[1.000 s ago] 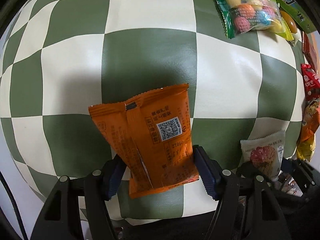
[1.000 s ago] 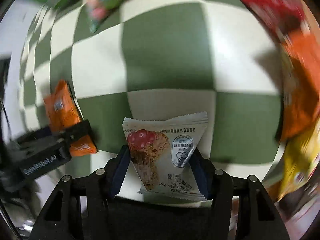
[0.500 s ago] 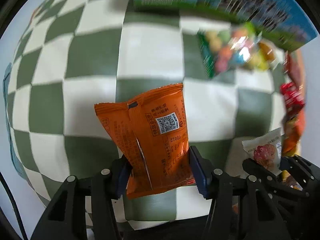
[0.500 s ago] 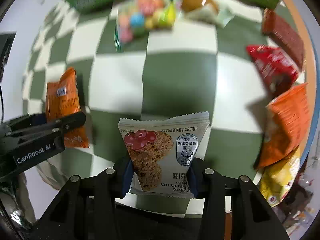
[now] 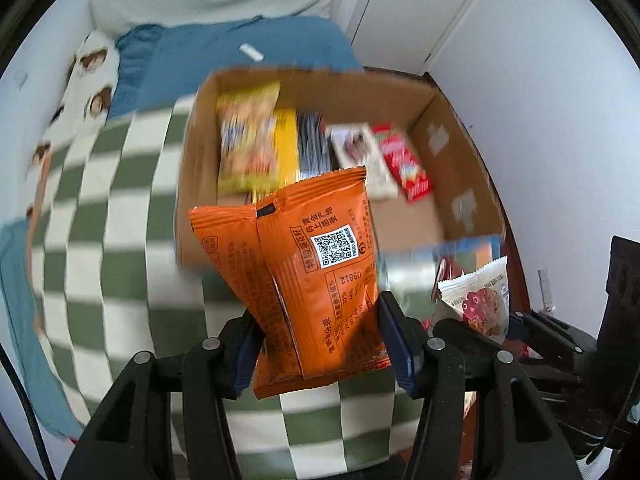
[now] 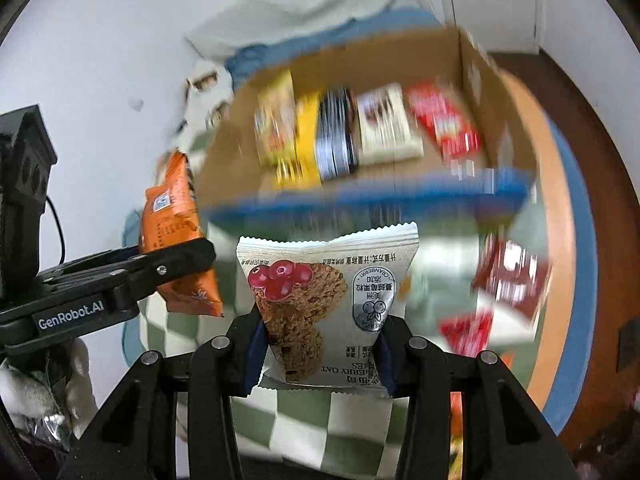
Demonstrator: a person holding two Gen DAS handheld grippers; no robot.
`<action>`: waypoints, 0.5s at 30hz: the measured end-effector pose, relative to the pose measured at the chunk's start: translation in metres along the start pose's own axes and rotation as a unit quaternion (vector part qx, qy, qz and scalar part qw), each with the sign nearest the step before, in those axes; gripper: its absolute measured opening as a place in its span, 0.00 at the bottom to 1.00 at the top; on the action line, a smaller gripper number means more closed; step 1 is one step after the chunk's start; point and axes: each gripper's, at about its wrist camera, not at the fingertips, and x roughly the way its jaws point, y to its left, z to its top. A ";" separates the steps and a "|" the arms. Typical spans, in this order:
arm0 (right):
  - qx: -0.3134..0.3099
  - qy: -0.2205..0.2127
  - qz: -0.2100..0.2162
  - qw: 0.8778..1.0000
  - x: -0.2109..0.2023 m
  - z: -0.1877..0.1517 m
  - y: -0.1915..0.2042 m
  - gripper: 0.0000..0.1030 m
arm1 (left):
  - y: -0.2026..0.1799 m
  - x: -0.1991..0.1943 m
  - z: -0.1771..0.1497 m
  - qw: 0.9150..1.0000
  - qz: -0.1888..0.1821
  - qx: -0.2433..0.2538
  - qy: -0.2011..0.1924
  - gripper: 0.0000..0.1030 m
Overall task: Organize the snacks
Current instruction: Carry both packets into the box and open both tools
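Observation:
My left gripper (image 5: 322,344) is shut on an orange snack packet (image 5: 308,272), held upright above the checkered cloth. My right gripper (image 6: 320,352) is shut on a white cranberry oat packet (image 6: 324,300); that packet also shows at the right of the left wrist view (image 5: 478,300). Ahead stands an open cardboard box (image 5: 460,152) with several snack packs lined up inside (image 5: 256,140). In the right wrist view the box (image 6: 476,76) lies beyond the packet, and the left gripper (image 6: 176,264) with the orange packet (image 6: 172,216) is at the left.
A green-and-white checkered cloth (image 5: 100,240) covers the table. Red snack packets (image 6: 508,276) lie on it to the right. A blue-rimmed table edge (image 6: 576,240) curves at the right. Blue and white bedding (image 5: 240,48) lies behind the box. White walls and a door (image 5: 520,60) stand beyond.
Both grippers have lifted and tilted up from the cloth with their packets. The cardboard box and the room have come into view; the candy bags have dropped out of sight.

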 end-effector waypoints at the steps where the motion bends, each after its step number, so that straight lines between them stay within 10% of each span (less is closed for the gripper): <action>1: -0.004 -0.006 0.001 1.000 -0.005 0.009 0.000 0.46 | -0.002 0.001 0.016 1.000 0.008 0.008 0.000 0.51; 8: -0.021 0.003 -0.004 1.000 0.058 0.084 0.020 0.46 | 0.017 0.048 0.095 0.996 0.055 0.012 0.069 0.51; 15: -0.026 0.062 -0.003 0.998 0.134 0.106 0.022 0.46 | 0.042 0.108 0.105 0.984 0.072 0.007 0.160 0.52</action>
